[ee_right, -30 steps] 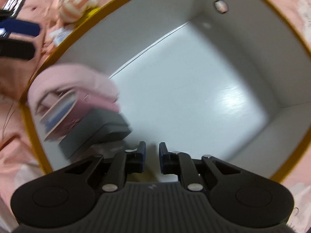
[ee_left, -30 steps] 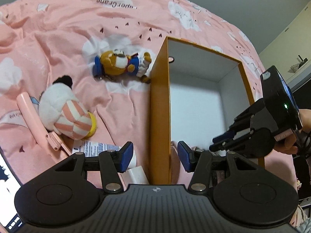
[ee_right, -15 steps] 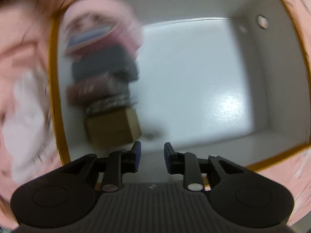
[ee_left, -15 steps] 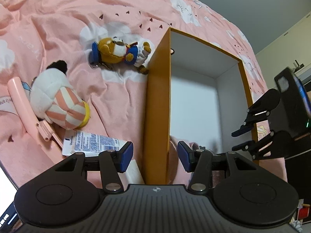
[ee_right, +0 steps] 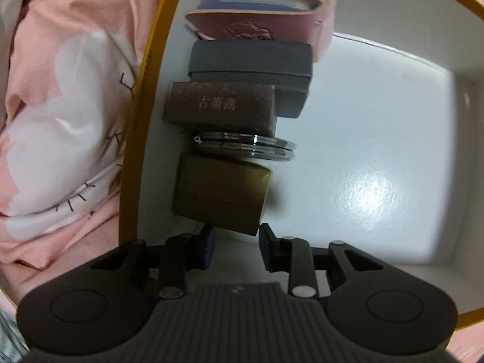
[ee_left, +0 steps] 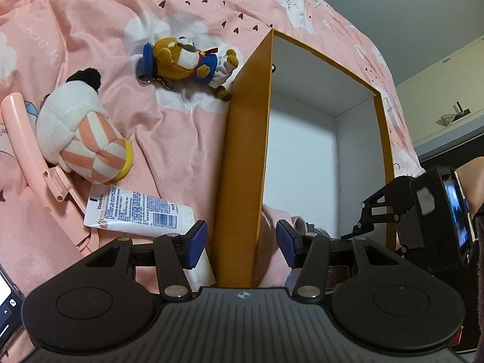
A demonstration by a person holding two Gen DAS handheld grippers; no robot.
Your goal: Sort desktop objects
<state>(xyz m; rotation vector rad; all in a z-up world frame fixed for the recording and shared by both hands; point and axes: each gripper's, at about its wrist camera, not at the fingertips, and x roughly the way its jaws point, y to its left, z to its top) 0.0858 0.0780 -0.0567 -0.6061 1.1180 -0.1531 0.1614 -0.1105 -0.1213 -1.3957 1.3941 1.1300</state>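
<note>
Along the box's orange wall, stacked items, white floor open rightward

Orange box, white inside, open on pink bed; along its left wall row: pink wallet, grey box, maroon box, metal rings, olive box; outside: bear keychain, striped plush, Vaseline tube, pink clip.

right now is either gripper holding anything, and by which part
Nothing is held. The left gripper stands open astride the box wall; the right gripper is opening just behind the gold box.
</note>
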